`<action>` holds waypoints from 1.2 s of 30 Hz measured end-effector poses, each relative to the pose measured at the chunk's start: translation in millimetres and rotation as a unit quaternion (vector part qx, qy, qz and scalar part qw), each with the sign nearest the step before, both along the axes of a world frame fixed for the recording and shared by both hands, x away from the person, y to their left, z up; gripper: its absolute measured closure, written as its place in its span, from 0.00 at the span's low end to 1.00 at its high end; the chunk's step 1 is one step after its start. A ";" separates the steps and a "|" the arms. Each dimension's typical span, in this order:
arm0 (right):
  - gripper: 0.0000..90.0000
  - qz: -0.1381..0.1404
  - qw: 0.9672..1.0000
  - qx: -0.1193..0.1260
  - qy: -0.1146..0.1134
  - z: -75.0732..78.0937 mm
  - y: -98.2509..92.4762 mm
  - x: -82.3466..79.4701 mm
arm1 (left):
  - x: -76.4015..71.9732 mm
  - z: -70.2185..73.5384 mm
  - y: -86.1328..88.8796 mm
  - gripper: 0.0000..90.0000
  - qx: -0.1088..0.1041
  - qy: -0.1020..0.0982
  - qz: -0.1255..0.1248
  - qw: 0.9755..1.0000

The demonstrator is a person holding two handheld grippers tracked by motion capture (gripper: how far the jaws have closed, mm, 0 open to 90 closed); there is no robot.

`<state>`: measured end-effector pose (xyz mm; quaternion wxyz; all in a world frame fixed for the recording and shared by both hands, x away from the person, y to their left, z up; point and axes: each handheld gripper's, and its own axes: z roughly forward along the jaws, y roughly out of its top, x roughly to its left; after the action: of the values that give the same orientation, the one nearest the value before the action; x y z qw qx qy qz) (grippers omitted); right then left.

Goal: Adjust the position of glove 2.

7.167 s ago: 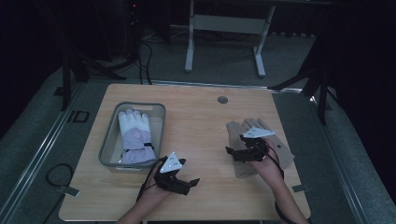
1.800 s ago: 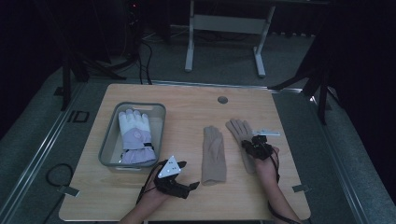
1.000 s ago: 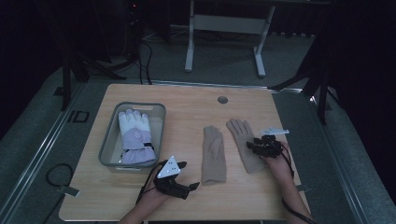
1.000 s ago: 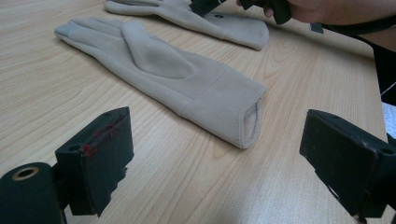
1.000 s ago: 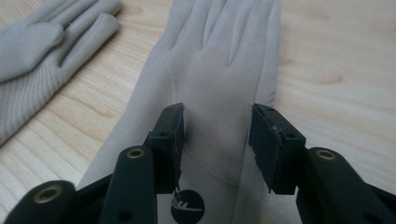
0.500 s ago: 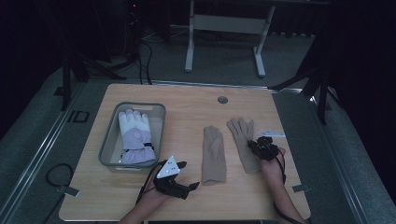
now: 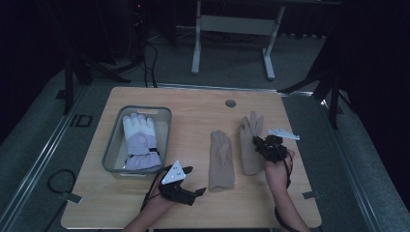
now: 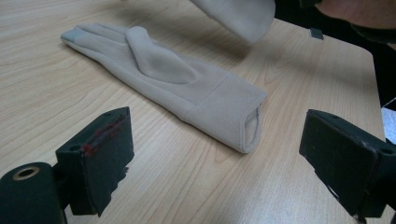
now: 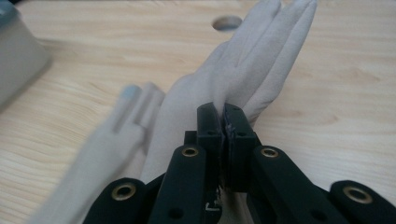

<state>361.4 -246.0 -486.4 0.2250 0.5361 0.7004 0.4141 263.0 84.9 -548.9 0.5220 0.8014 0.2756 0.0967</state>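
Beige fabric is pinched in the right gripper (image 7: 261, 143): its two black fingers (image 9: 208, 133) have just been closing and now press together on the right-hand glove (image 7: 251, 140), gripping it at the palm, just below where the glove's fingers begin. That glove lies lengthwise on the wooden surface (image 7: 193, 104), near its right edge, with its fingertips toward the far edge and its cuff toward the person; in the left gripper view the cuff end hangs clear of the wood. Just beside it, nearer the middle of the surface, the second beige glove (image 7: 221, 159) lies flat, thumb folded over the palm, cuff opening toward the near edge, with a grey patch on one fingertip. The left gripper (image 7: 196, 192) rests close to the near edge, to the left of that glove, with its fingers (image 8: 100, 154) spread wide and nothing between them, pointing at the glove's cuff. Toward the left edge stands a grey bin (image 7: 116, 137) holding a white and lilac winter glove (image 7: 139, 140). A round hole (image 7: 230, 103) sits in the surface by the far edge.
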 end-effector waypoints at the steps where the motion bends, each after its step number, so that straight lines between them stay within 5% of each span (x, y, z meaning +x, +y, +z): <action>1: 0.97 0.004 1.000 0.004 -0.003 3.5 5.1 -1.2 | 0.0 0.0 0.0 0.11 0.000 0.000 0.000 1.000; 10: 0.97 0.025 0.998 0.049 -0.010 14.9 53.9 -10.6 | 0.0 1.6 0.5 0.11 0.000 -0.003 0.001 1.000; 19: 0.96 0.001 0.994 0.108 0.015 -5.8 82.9 -22.9 | -0.4 3.4 2.4 0.11 -0.003 -0.008 0.001 1.000; 26: 0.96 -0.013 0.995 0.093 0.037 -32.4 89.1 -32.5 | -0.1 4.1 2.4 0.11 -0.003 -0.010 0.001 1.000; 36: 0.95 -0.028 0.995 0.076 0.055 -51.1 84.7 -33.1 | 0.2 2.8 -0.3 0.11 -0.002 -0.007 -0.001 1.000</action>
<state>328.3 -161.3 -537.5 0.1562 0.5928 0.6629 0.4299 263.2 84.5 -546.1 0.5255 0.8001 0.2709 0.1014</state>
